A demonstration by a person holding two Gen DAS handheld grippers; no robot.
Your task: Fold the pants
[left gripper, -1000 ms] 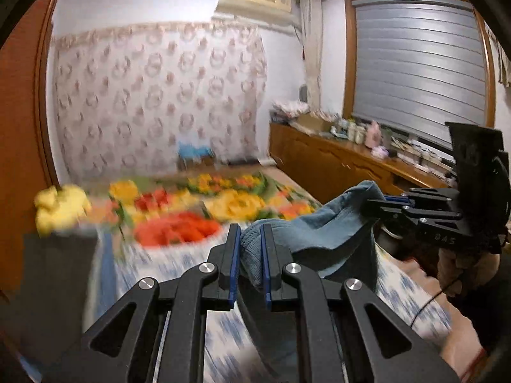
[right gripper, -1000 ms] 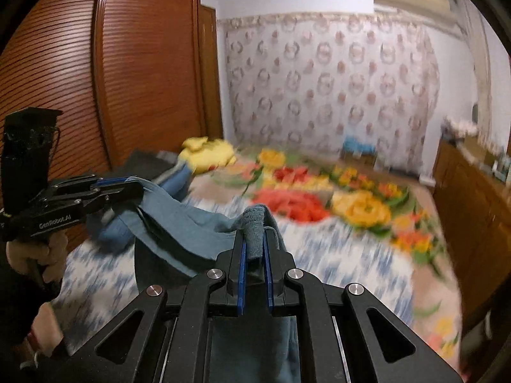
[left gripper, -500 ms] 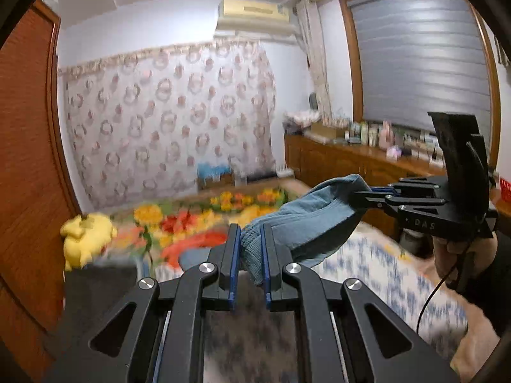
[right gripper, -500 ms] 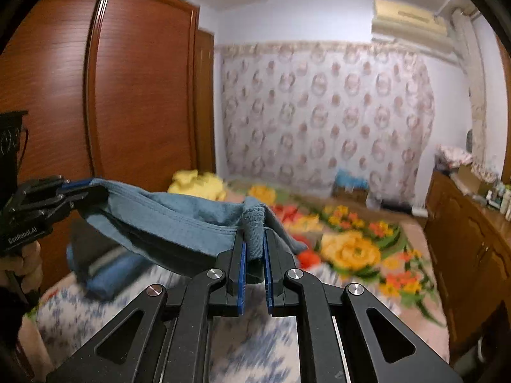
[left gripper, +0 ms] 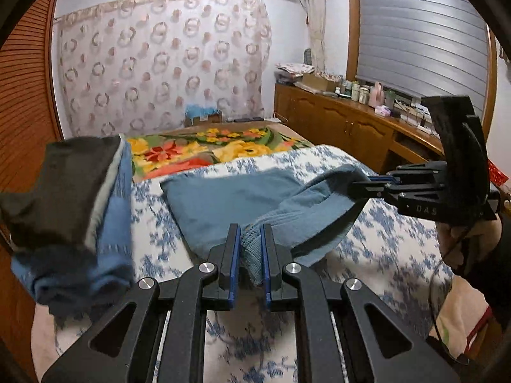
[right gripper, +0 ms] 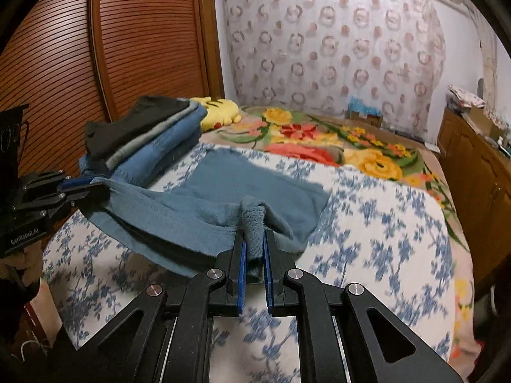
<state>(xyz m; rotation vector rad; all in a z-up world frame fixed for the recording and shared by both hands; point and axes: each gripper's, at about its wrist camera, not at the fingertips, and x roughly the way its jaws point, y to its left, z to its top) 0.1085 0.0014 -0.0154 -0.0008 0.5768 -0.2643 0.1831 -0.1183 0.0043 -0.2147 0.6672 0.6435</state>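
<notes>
Left tool [left gripper: 250, 239] clamped on a bunched ribbed edge of the blue pants [left gripper: 230, 204]; right tool [right gripper: 254, 249] pinching another bunched edge of the same pants [right gripper: 255, 188] — held up between both. Far end spread flat on the bed [right gripper: 383, 223], toward its left edge. Just beside, a stack of folded clothes [right gripper: 150, 140] — blurred, lower layers hidden. Yellow plush [right gripper: 220, 110] partly cut off behind.

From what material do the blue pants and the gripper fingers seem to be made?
The blue pants look like soft matte knit cotton, with a ribbed band at the pinched edge. The left gripper and right gripper look like matte black plastic with blue pads, perhaps rubber.
</notes>
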